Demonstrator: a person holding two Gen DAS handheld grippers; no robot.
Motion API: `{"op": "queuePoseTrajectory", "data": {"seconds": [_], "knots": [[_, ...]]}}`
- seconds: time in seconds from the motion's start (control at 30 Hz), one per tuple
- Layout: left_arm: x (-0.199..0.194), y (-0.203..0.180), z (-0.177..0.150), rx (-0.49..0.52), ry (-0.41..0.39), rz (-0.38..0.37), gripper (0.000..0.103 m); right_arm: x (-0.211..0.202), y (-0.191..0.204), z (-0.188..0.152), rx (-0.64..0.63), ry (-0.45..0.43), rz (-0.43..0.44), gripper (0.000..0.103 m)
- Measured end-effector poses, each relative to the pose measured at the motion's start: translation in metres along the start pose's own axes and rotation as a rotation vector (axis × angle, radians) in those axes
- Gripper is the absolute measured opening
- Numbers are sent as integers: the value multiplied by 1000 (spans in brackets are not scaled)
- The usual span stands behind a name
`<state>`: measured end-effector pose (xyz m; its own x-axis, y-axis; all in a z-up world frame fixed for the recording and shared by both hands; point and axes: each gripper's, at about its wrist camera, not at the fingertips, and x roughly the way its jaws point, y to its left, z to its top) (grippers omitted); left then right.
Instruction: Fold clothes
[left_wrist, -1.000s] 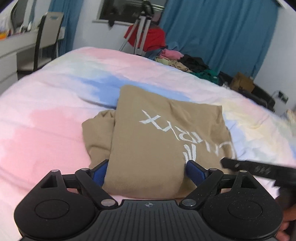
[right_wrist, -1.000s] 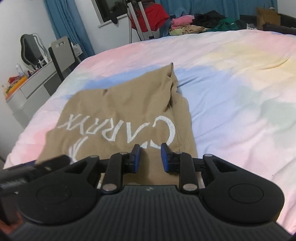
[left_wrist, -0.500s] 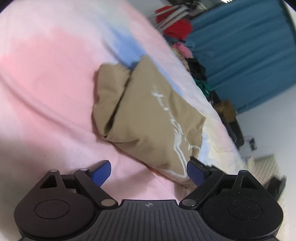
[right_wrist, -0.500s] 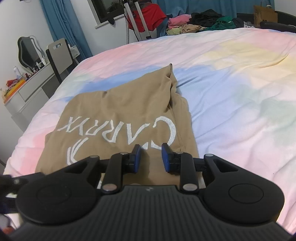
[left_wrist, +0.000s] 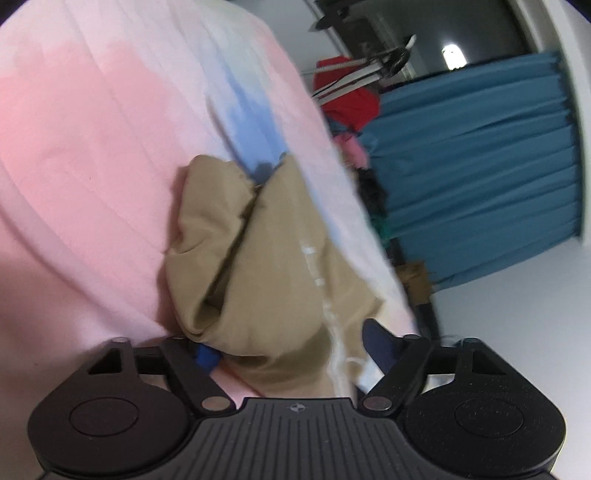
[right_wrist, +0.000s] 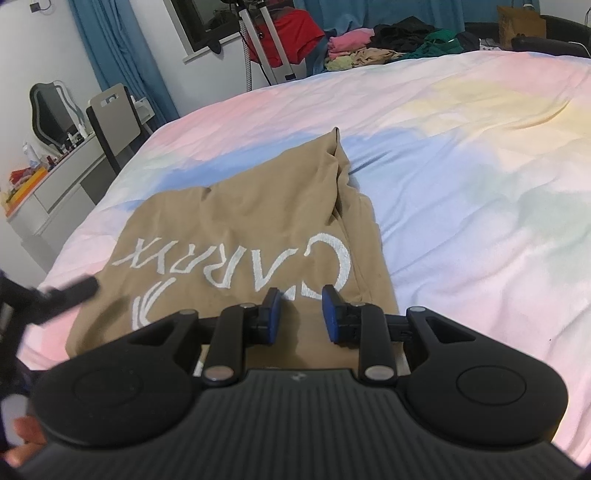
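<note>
My left gripper (left_wrist: 291, 347) is spreading wide around the folded tan shirt's (right_wrist: 236, 236) near-left corner. My right gripper (right_wrist: 300, 314) is hovering narrowly parted over its near edge. Open pastel bedspread (right_wrist: 461, 192) is lying rightward.

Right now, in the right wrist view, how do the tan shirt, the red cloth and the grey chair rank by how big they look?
1. tan shirt
2. grey chair and red cloth: look alike; both sit far back, so unsure.

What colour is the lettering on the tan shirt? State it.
White lettering on the tan shirt, clearest in the right wrist view.
</note>
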<state>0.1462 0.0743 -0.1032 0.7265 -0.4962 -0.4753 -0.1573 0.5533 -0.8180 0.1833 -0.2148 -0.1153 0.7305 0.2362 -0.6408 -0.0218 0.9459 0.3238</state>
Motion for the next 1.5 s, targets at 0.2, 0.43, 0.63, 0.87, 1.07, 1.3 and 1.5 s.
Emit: {"op": "queuePoseTrajectory", "data": {"seconds": [0.2,0.43,0.63,0.87,1.07,1.3,1.5], "knots": [[-3,10,0,-88,-8,1,31,-8,-6,6,84,-11,48,38],[-8,5,-1,-65,-24,-15,26,-38,-31,18,412,-64,342,92],[-9,8,-5,-72,-32,-31,26,-22,-38,0,662,113,559,93],[-4,24,1,-182,9,-56,41,7,-42,-25,820,251,547,93],[0,25,4,-166,-9,-71,31,10,-35,-31,858,273,583,93],[-2,26,5,-188,-35,-135,23,24,-30,-36,898,256,594,92],[-5,24,4,-170,-27,-126,24,21,-52,-30,948,96,415,75]]}}
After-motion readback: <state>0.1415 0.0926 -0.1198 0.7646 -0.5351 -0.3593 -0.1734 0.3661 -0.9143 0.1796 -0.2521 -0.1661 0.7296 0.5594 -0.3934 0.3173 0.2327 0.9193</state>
